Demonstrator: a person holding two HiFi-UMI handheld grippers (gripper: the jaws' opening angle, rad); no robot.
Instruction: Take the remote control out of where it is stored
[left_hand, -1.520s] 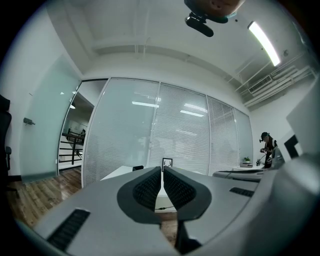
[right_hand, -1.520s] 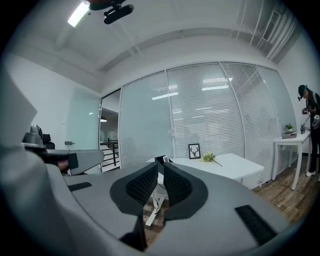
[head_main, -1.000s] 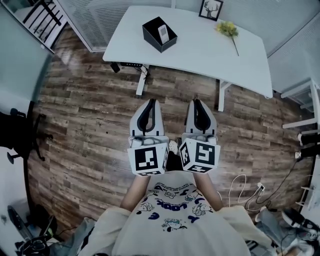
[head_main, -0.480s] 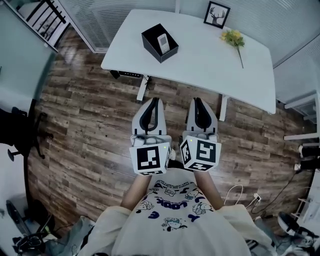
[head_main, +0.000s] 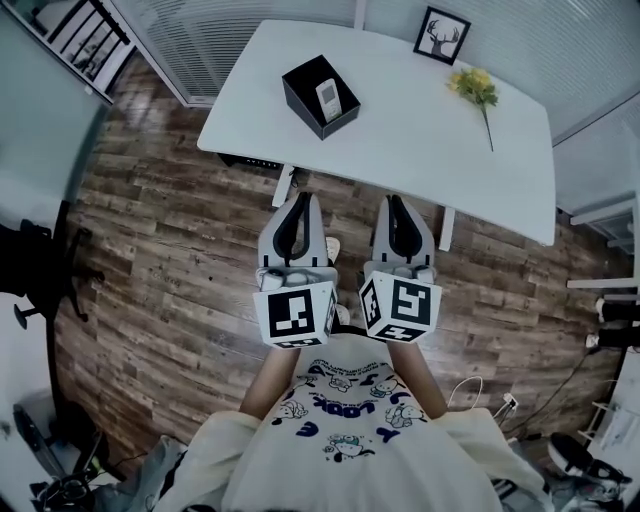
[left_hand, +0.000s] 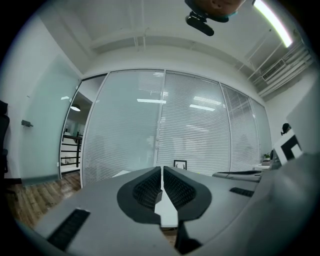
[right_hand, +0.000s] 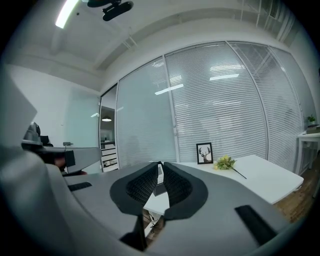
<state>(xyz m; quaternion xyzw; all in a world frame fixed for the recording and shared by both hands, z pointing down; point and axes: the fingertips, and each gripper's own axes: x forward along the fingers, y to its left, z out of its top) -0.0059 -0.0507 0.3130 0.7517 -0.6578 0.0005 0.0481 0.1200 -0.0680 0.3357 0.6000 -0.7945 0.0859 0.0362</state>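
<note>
- A black chair (head_main: 38, 268) is located at the far left, on the wooden floor (head_main: 170, 220), well apart from both grippers.
- A dark railing (head_main: 78, 35) is visible in the upper left corner, beside the slatted blinds (head_main: 190, 40).
- The left gripper (head_main: 302, 200) is held over the floor, short of the near edge of the worktop (head_main: 420, 130). Its jaws are pressed together, with nothing between them. Its marker cube (head_main: 294, 316) sits at the rear, close to the person's shirt (head_main: 345, 420).
- The remote control (head_main: 329, 98) is stored in an open-topped black box (head_main: 303, 88) at the left part of the worktop. The light face of the remote control is exposed at the box opening. The box is positioned ahead of the left gripper and well apart from both grippers.
- A worktop leg (head_main: 283, 186) stands on the floor just ahead of the left gripper's tips.
- The right gripper (head_main: 391, 203) is held just beside the left one, at the same height in the head view. Its jaws are drawn together at the tips and hold nothing. In the right gripper view, the distant box and remote control are seen through the narrow slit below the tips.
- A framed deer picture (head_main: 441, 35) stands at the far edge of the worktop, to the right of the box.
- A yellow flower sprig (head_main: 476, 86) lies flat on the worktop, near the picture and well apart from the box.
- White cables (head_main: 480, 378) lie on the floor at the lower right.
- White shelving (head_main: 605, 290) is located at the right edge.
</note>
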